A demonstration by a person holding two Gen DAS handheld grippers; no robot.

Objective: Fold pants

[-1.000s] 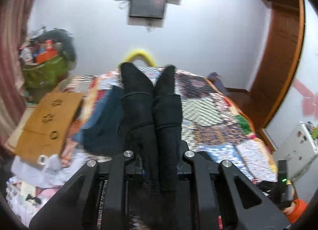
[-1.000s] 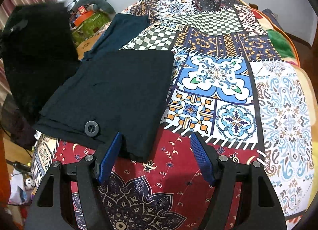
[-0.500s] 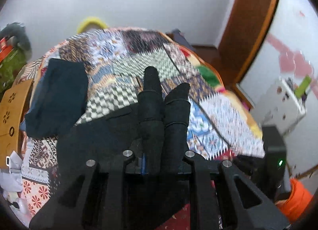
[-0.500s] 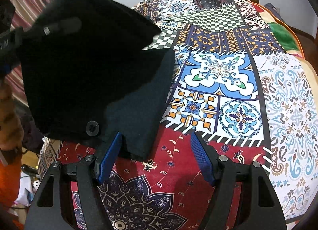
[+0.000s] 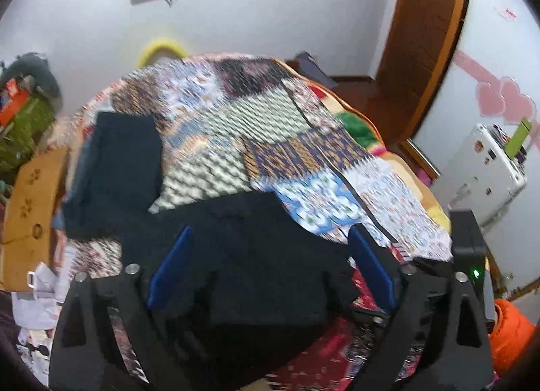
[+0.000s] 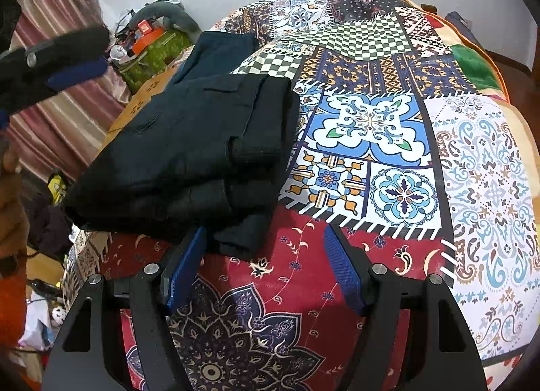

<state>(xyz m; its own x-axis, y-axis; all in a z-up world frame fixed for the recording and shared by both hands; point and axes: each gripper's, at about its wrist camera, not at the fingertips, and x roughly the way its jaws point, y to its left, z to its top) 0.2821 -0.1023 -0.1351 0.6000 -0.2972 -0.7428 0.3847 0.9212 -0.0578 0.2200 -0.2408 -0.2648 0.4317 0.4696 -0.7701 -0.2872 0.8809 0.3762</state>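
Right wrist view shows the black pants [image 6: 189, 151] folded in a pile near the bed [image 6: 388, 128] edge. Both claws are spread wide and hold nothing: right claw [image 6: 263, 269] just beside the pile, left claw [image 5: 270, 269] above it. A bump could slide the pile off or flip the top fold open.
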